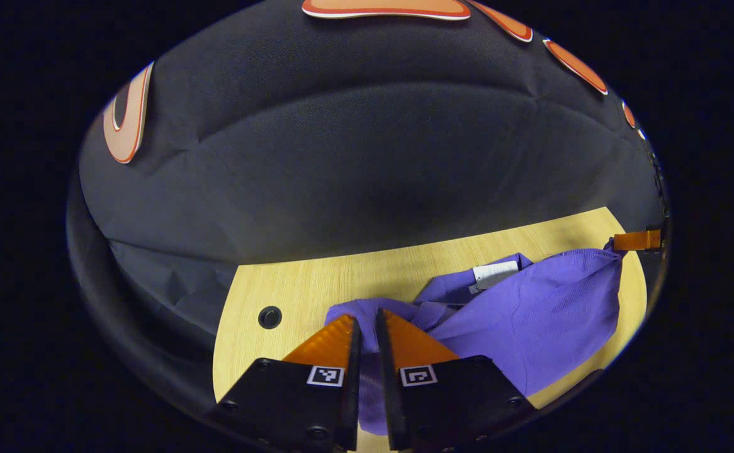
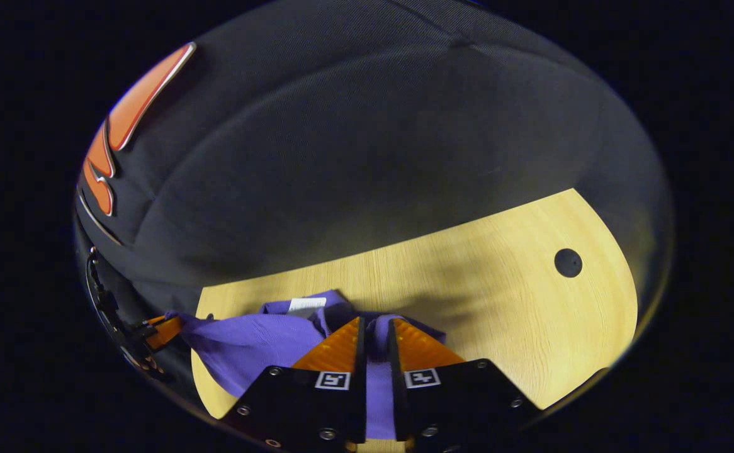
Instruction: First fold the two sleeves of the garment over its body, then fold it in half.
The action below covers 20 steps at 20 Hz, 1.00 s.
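Over pale wooden table [image 1: 291, 283], purple garment [image 1: 530, 314] hangs stretched between two grippers; left gripper [image 1: 367, 327] pinches one bunched end, right gripper [image 2: 375, 330] the other; judged: cloth lifted taut to spread flat before sleeve folds.

you're looking at a purple garment [image 1: 530, 314] with a white tag [image 1: 495, 274], on a pale wood-grain table [image 2: 480, 302] with black holes [image 2: 568, 262]; your gripper fingers [image 1: 332, 343] are orange on black mounts bearing black-and-white square markers [image 1: 418, 375].
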{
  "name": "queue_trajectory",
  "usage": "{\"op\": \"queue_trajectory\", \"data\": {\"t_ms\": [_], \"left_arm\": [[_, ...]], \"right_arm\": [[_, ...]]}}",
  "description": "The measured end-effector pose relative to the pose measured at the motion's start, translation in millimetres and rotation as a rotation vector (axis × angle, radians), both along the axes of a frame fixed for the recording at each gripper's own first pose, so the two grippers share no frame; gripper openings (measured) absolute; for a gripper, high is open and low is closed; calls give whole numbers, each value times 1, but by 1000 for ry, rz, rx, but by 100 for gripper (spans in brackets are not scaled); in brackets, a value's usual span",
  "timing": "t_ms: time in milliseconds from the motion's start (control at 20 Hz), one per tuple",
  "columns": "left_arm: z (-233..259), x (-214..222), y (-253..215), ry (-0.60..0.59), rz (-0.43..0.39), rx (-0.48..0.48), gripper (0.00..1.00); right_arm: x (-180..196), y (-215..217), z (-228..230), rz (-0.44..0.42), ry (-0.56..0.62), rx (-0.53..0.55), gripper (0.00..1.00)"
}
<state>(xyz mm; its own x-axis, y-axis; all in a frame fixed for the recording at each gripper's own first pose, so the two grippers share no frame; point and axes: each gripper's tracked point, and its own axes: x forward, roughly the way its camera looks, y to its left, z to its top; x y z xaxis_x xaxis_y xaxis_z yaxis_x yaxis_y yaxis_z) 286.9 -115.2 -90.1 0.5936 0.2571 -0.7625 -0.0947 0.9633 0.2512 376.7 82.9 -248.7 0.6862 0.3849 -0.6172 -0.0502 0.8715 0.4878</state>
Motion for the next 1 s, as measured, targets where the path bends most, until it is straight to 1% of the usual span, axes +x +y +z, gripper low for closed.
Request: {"op": "queue_trajectory", "data": {"t_ms": [50, 150, 200, 250, 300, 350, 400, 550, 650, 800, 1000], "left_arm": [[4, 0, 1, -22, 17, 12, 30], [14, -3, -5, -68, 39, -7, 60], [19, -6, -6, -83, 39, -10, 75], [24, -7, -7, -107, 39, 12, 90], [33, -10, -5, -129, 29, 45, 99], [41, -14, -3, -153, 21, 71, 100], [52, -21, -6, -186, 8, 79, 100], [85, -43, -26, -269, -13, 59, 100], [107, -59, -37, -316, -25, 44, 99], [134, -83, -65, -398, -56, 14, 100], [170, -112, -95, -524, -42, -74, 99]], "right_arm": [[1, -8, 1, -5, -28, -29, 30], [-3, -28, 11, -7, -91, -99, 55], [-8, -37, 19, -8, -120, -132, 63], [-13, -38, 30, -13, -155, -149, 84], [-18, -42, 42, -19, -188, -167, 88], [-26, -43, 52, -21, -217, -173, 93], [-33, -47, 62, -29, -241, -182, 94], [-57, -48, 90, -39, -327, -207, 95], [-71, -46, 105, -45, -392, -253, 95], [-102, -50, 126, -59, -477, -309, 95], [-140, -47, 155, -60, -553, -304, 95]]}}
